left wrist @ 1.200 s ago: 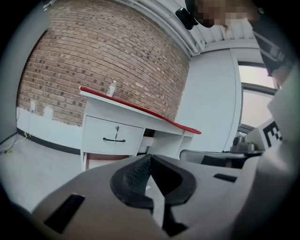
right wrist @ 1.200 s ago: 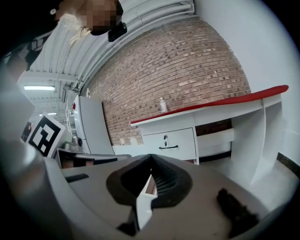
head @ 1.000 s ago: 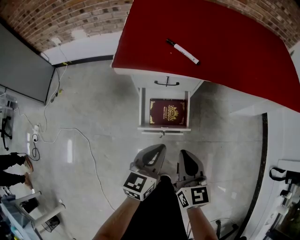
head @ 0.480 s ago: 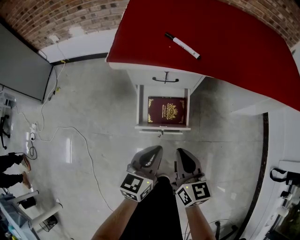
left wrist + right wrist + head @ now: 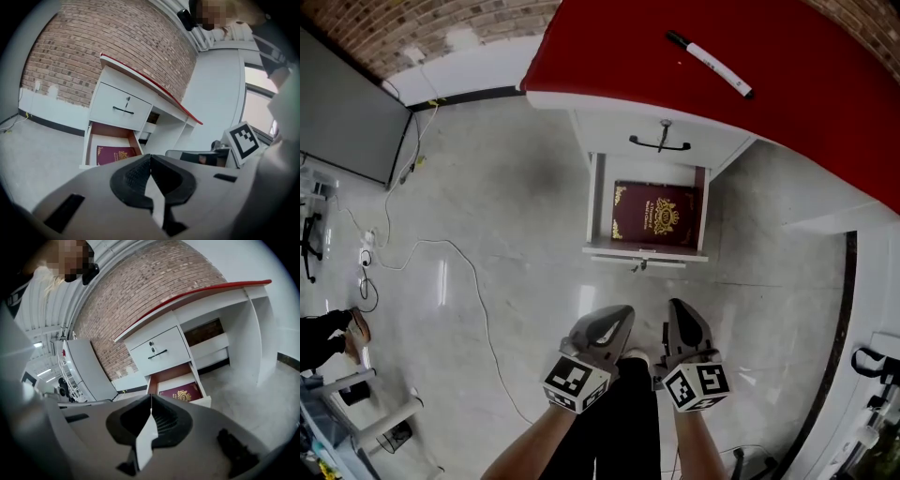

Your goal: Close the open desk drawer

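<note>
The drawer (image 5: 646, 253), a maroon book (image 5: 656, 214) inside, stands pulled out under the red tabletop (image 5: 675, 84). The left gripper (image 5: 622, 312) and right gripper (image 5: 678, 306), both closed and empty, hang short of its front. A push square on the front panel's middle should avoid skewing.

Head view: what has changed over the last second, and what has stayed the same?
The left gripper and right gripper sank slightly in frame, side by side; the camera shifted, putting the desk further right. Nothing was grasped or released. Unchanged: both grippers shut and empty, drawer open with the maroon book inside, marker on the desk.
</note>
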Available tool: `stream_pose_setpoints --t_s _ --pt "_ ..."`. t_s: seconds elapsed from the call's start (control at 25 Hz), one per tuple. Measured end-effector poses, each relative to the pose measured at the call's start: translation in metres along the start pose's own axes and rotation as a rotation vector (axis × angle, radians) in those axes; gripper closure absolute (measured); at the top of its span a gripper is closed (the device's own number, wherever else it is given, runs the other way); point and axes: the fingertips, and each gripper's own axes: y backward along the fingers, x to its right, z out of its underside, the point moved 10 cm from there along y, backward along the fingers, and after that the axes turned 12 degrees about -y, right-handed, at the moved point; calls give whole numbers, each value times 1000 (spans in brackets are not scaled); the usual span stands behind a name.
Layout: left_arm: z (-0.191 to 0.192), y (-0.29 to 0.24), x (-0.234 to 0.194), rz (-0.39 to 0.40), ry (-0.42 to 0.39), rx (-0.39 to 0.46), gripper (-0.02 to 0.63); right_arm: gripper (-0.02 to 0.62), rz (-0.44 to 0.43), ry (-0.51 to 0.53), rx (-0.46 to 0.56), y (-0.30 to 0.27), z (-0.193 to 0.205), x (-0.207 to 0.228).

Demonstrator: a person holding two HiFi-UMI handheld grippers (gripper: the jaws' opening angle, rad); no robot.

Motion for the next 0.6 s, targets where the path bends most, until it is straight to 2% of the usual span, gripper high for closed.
stream_pose_setpoints --t_s 0.24,0.6 --pt "21 -22 -22 18 -36 5 597 581 -90 -28 -83 -31 26 29" --pt "56 -44 -41 16 -40 30 597 581 -85 -150 -79 -68 60 70"
